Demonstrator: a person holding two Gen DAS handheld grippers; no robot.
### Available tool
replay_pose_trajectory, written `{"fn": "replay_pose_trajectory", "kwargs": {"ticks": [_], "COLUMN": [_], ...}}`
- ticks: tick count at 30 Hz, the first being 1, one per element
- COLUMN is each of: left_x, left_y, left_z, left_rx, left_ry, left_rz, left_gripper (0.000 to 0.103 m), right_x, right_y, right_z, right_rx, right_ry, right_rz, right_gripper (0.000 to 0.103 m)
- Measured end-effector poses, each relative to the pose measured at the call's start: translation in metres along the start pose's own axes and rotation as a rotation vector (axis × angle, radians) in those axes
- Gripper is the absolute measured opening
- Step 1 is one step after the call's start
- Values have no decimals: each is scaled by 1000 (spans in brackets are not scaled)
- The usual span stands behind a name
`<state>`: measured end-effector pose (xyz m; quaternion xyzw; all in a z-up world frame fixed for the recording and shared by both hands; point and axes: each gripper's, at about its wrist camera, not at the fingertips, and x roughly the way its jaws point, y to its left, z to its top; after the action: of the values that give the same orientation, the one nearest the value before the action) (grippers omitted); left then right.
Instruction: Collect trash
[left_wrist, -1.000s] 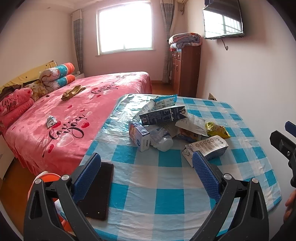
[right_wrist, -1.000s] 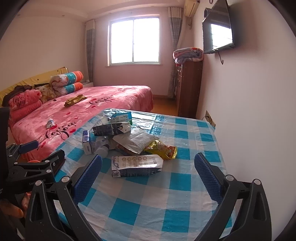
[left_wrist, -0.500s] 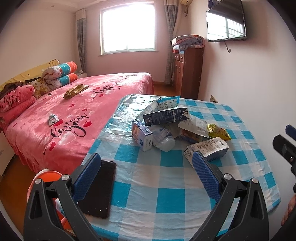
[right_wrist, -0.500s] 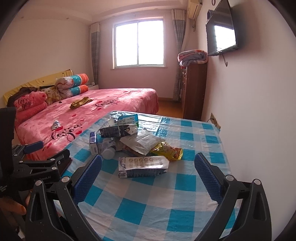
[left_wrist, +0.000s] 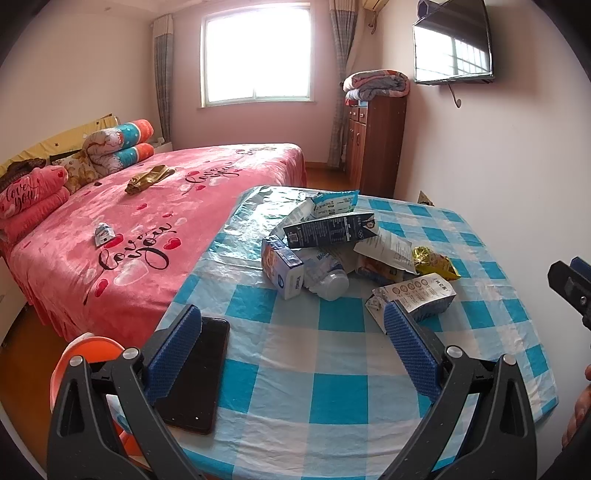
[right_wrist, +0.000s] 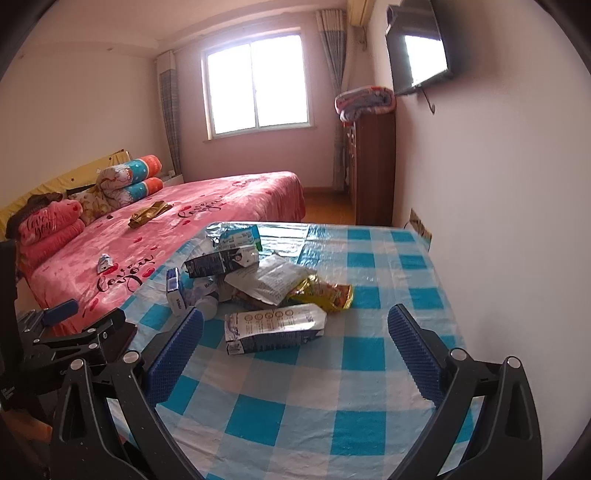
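Holding both hand-held grippers apart, you | left hand-held gripper (left_wrist: 291, 332) | right hand-held gripper (right_wrist: 295, 332) | trash pile (right_wrist: 258, 280) mid-frame on counter (right_wrist: 369, 369)

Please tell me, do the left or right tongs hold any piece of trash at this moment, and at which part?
Nothing is held. The left tongs and right tongs are both open above the checked tablecloth, with the trash pile lying untouched ahead.
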<state>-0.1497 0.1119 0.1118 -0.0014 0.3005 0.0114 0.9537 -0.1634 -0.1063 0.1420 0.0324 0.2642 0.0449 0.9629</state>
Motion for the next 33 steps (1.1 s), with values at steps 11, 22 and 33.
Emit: {"fn": "replay_pose_trajectory", "kwargs": {"ticks": [11, 22, 33], "left_x": [25, 75, 138], "left_y": [4, 29, 31], "left_z": [-8, 13, 30], "left_rx": [-5, -76, -136], "left_ry": [54, 129, 194], "left_rz": [-40, -76, -47], "left_gripper": [99, 99, 99], "right_x": [21, 50, 85], "right_y": [-15, -26, -39], "right_z": [-12, -27, -35], "right_rx": [58, 106, 131], "right_ry": [80, 167, 230], "right_rz": [23, 60, 80], "right_gripper": [98, 98, 98]}}
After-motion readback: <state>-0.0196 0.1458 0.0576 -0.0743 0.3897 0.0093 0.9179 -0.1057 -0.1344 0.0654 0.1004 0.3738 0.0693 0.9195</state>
